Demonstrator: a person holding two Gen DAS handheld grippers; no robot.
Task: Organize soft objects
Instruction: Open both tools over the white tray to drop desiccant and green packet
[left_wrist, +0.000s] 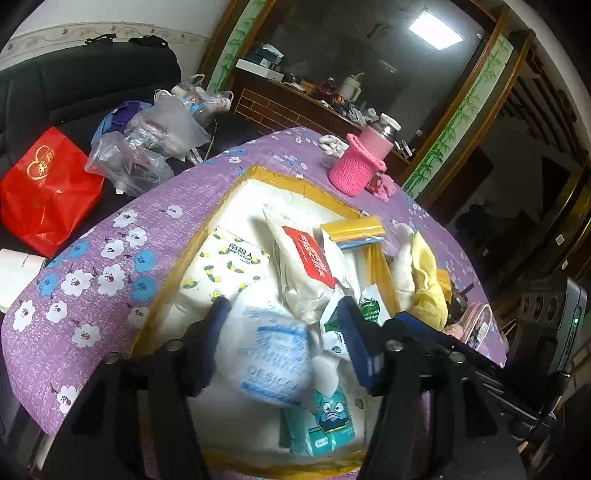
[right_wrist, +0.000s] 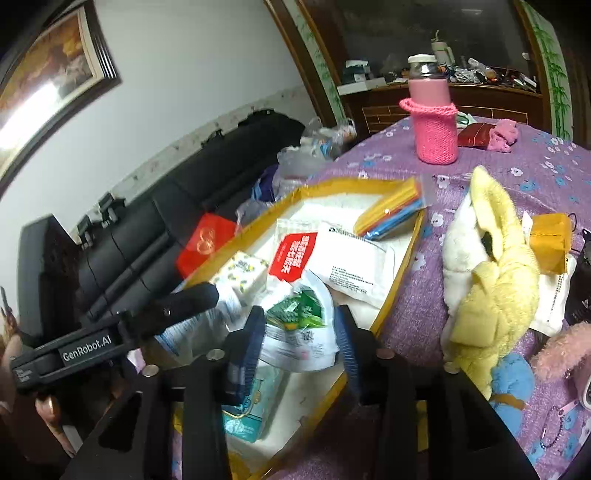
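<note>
Desiccant pouch (left_wrist: 271, 356), lower centre of frame over the foam tray (left_wrist: 255, 192): left gripper (left_wrist: 282, 339) jaws wide around it. Right gripper (right_wrist: 301, 334) jaws straddle a green-printed packet (right_wrist: 299, 328); grip uncertain. We judge placing underway; next, clear upward.

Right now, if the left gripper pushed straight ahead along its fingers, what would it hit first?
Probably the white desiccant pouch with blue print, lying between the open fingers of the left gripper inside the white foam box; depth is unclear, and contact cannot be judged.
</note>
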